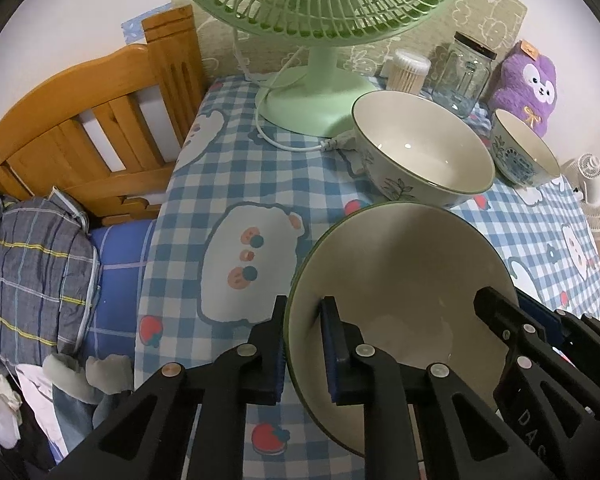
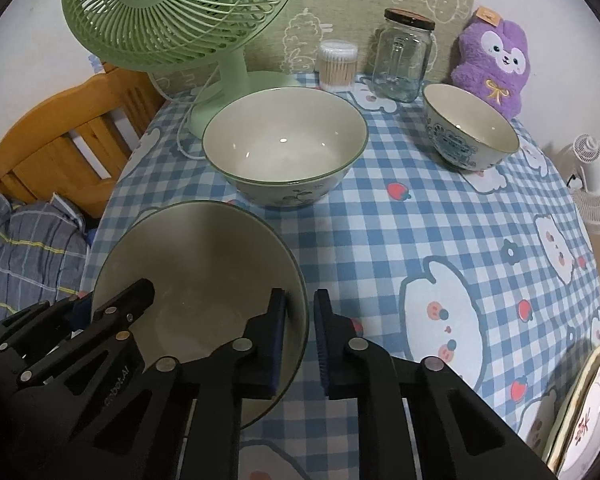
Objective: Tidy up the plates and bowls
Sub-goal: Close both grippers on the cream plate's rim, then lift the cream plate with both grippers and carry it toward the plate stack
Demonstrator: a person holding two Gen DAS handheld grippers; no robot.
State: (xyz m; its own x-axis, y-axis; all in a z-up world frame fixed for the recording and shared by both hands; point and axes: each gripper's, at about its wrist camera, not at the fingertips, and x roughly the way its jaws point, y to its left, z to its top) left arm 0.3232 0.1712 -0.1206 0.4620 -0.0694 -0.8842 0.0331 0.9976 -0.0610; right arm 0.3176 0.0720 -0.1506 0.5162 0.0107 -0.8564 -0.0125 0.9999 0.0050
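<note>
A large cream bowl with a green rim (image 1: pixel 400 280) (image 2: pixel 196 272) is held between both grippers above the checked tablecloth. My left gripper (image 1: pixel 302 352) is shut on its left rim, one finger inside, one outside. My right gripper (image 2: pixel 300 344) straddles its right rim the same way, jaws close around the wall. A second large leaf-patterned bowl (image 1: pixel 420 148) (image 2: pixel 284 148) stands just beyond it. A smaller blue-patterned bowl (image 1: pixel 524 152) (image 2: pixel 470 128) stands farther right. Stacked plates (image 2: pixel 584 412) lie at the table's near right edge.
A green desk fan (image 1: pixel 320 60) (image 2: pixel 180 20) with a white cord stands at the back left. A glass jar (image 2: pixel 404 56), a cotton swab tub (image 2: pixel 338 66) and a purple plush toy (image 2: pixel 492 64) line the back. A wooden bed frame (image 1: pixel 92 128) is at the left.
</note>
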